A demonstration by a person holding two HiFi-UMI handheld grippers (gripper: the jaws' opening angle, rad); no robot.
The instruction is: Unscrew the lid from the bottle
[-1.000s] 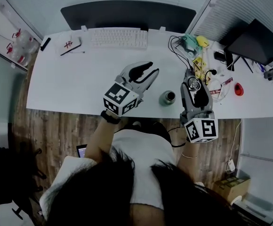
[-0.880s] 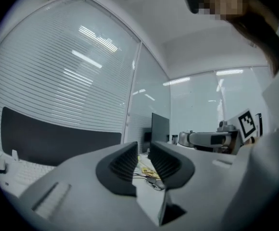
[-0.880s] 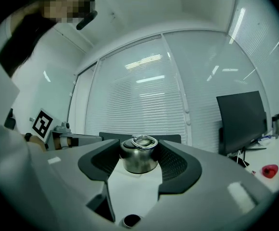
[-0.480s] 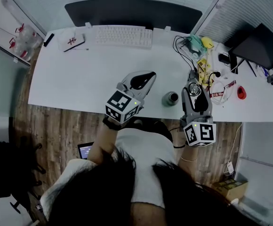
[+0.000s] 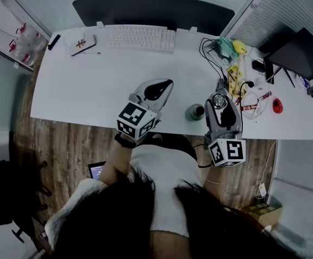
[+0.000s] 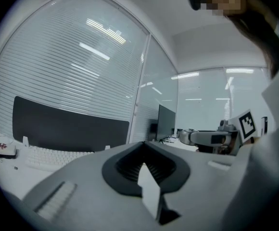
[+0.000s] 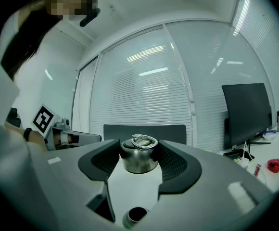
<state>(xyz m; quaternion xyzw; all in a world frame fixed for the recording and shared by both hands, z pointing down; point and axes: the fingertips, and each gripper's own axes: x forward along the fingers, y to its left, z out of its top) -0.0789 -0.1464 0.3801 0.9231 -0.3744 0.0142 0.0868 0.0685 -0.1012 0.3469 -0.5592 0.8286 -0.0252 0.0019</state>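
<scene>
Closed since the earlier frame: the left gripper [image 5: 166, 84], whose jaws stood apart a second ago, is now seen shut tip to tip with nothing between them. It is held level over the table [image 5: 92, 85], pointed away from the person and slightly rightward. The right gripper [image 5: 219, 96] is held level too, pointed straight away, its jaws clamped on the lid [image 7: 139, 159], whose ring faces up. The bottle [image 5: 194, 111] is left standing open-mouthed near the table's front edge, between the two grippers, just beside the right one and apart from the lid.
</scene>
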